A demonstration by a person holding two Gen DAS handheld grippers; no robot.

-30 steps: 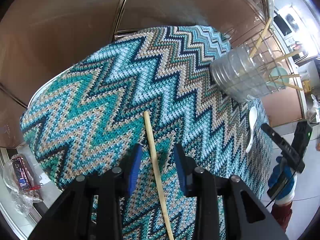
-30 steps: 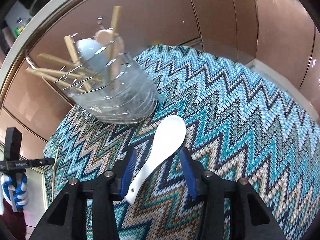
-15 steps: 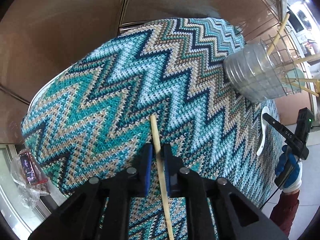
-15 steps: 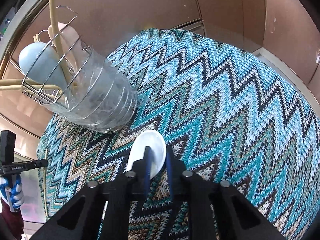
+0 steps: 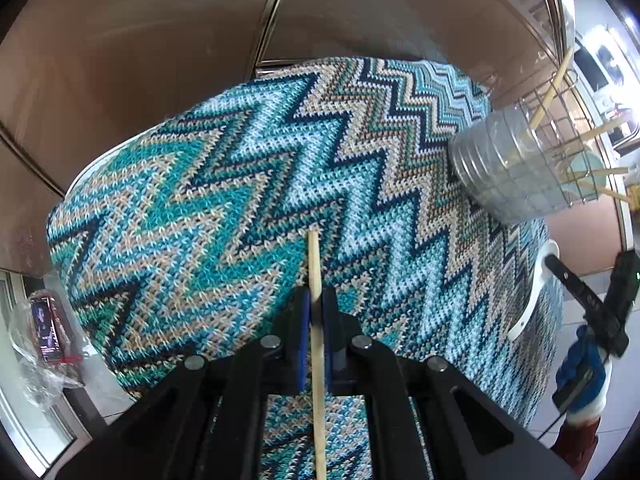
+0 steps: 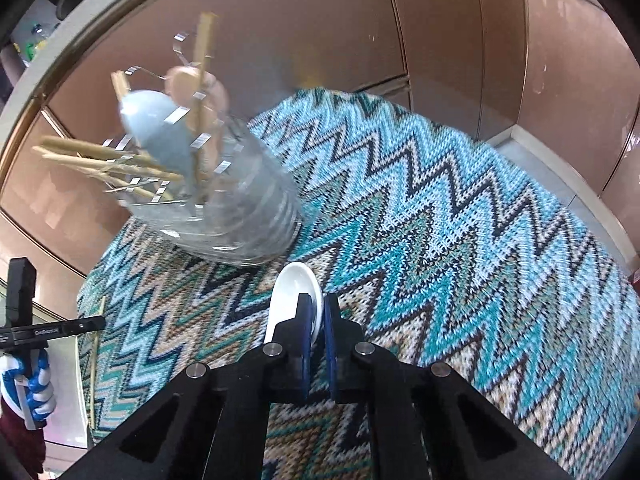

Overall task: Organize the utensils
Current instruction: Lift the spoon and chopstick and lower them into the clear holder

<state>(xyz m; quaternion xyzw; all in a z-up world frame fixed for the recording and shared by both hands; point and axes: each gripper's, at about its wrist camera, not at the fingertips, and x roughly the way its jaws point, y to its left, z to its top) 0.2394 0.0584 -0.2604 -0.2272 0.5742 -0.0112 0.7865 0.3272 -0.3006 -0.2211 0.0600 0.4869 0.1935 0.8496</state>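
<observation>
Pickup underway: my left gripper [image 5: 315, 312] pinches a wooden chopstick [image 5: 314, 264], my right gripper [image 6: 315, 316] pinches a white spoon [image 6: 289, 292] just before the utensil holder [image 6: 224, 208]; next I'd lift both into it.

Utensil holder [image 6: 224, 204] on tablecloth [image 6: 440, 240], behind spoon [image 6: 294, 292]

Setting: domestic kitchen or dining area. Evidence: round surface [image 5: 120, 168] under a zigzag knit cloth [image 5: 248, 184]; wire utensil holder [image 5: 520, 168], upper right, with wooden utensils; brown glossy cabinet panels [image 6: 460, 40] behind; countertop appliances at far upper right.
</observation>
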